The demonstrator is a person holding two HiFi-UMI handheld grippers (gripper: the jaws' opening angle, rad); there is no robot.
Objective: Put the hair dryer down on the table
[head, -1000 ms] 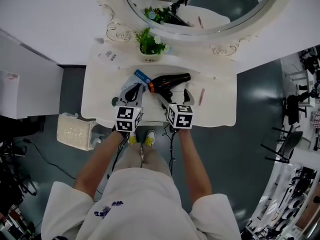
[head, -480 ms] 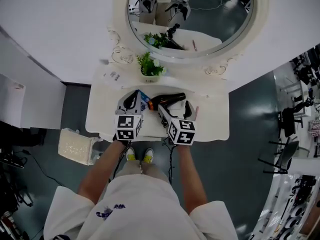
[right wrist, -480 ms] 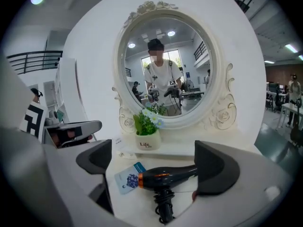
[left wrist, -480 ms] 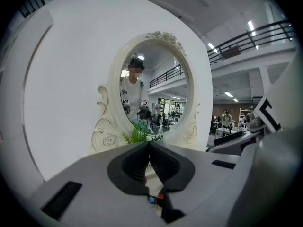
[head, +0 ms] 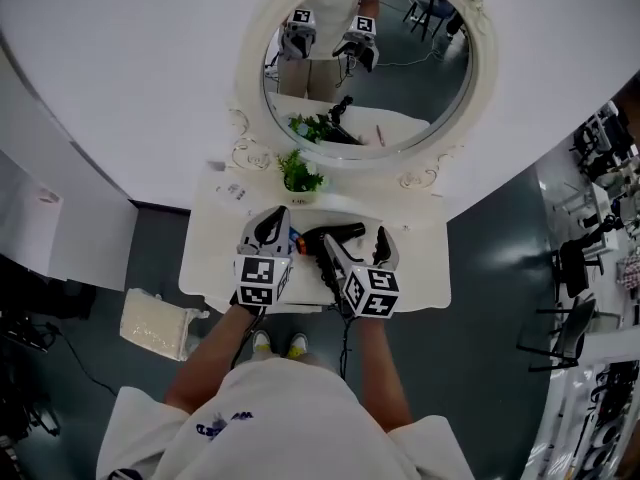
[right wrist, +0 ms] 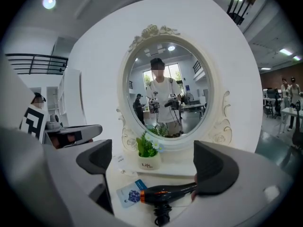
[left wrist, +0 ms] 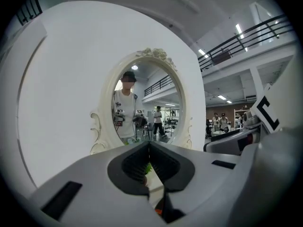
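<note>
The hair dryer [head: 338, 234] lies flat on the white table [head: 425, 268], between the potted plant [head: 300, 175] at the mirror's foot and the two grippers, so the putting-down looks done. The right gripper [head: 355, 248] stands with its jaws wide apart and nothing between them; in the right gripper view the dryer [right wrist: 165, 192] rests on the table beyond the open jaws, its far end passing out of sight behind the right-hand pad. The left gripper [left wrist: 149, 148] has its jaws together on nothing.

The dryer is probably a rigid plastic shell, moderately heavy toward the barrel, smooth and rather slippery, and it would likely mark or crack if dropped. The handle, which juts toward the person with the cord [right wrist: 161, 217] at its end, looks the surest place to grip.

Its long axis runs across the table, roughly parallel to the mirror. The orange-ringed end points to the person's left, just beside a blue card [right wrist: 127, 193]; the slimmer end points right. Which end is the nozzle cannot be told
</note>
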